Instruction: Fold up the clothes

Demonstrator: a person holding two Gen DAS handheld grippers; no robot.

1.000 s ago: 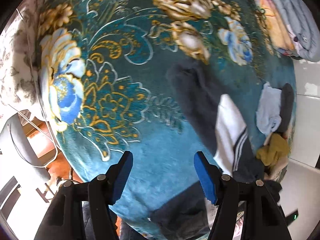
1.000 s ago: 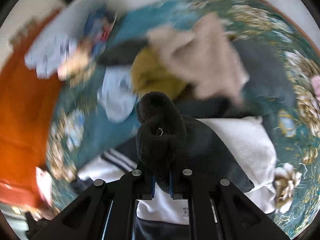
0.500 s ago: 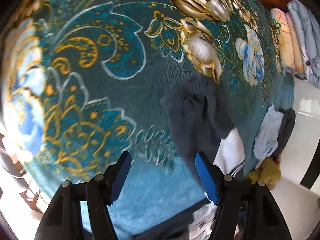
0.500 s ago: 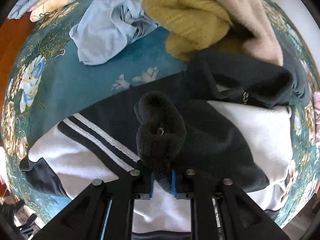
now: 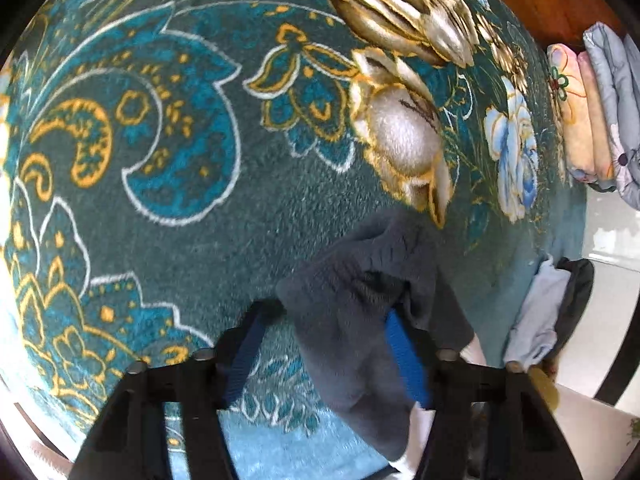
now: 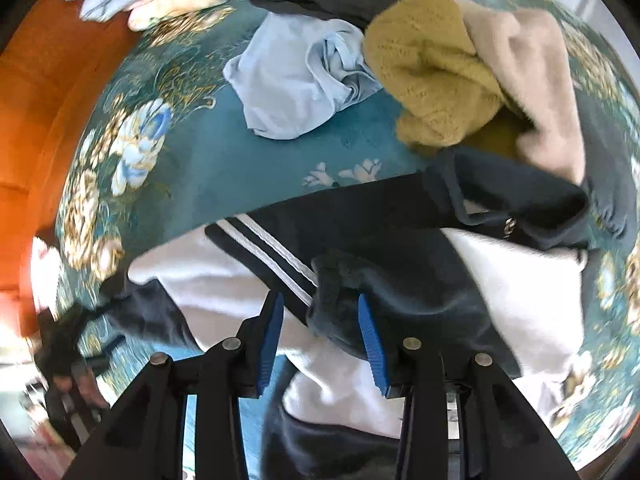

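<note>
The garment under work—a white and dark top with two white stripes across a dark band—is found spread on a teal floral blanket, its dark fuzzy sleeve drawn out to one side over the pattern. In the left wrist view, the left gripper is seen pointing steeply down with the sleeve lying between its blue pads; the jaws are closing, the right-hand pad is set against the fabric, while the other pad stands clear of it with blanket showing in the gap, so no full pinch is recorded. In the right wrist view, the right gripper is held over the striped band; its jaws are opening, and a bunched fold of dark fuzzy fabric lies against the right-hand pad only, the left-hand pad standing apart from it. Beyond the top, a crumpled pale blue garment, a mustard knit and a beige garment are noted in a loose heap—the mustard knit touching the beige one. Folded items are stacked at the blanket's far edge beside an orange-brown wooden surface. Parts of both views are blurred.
</note>
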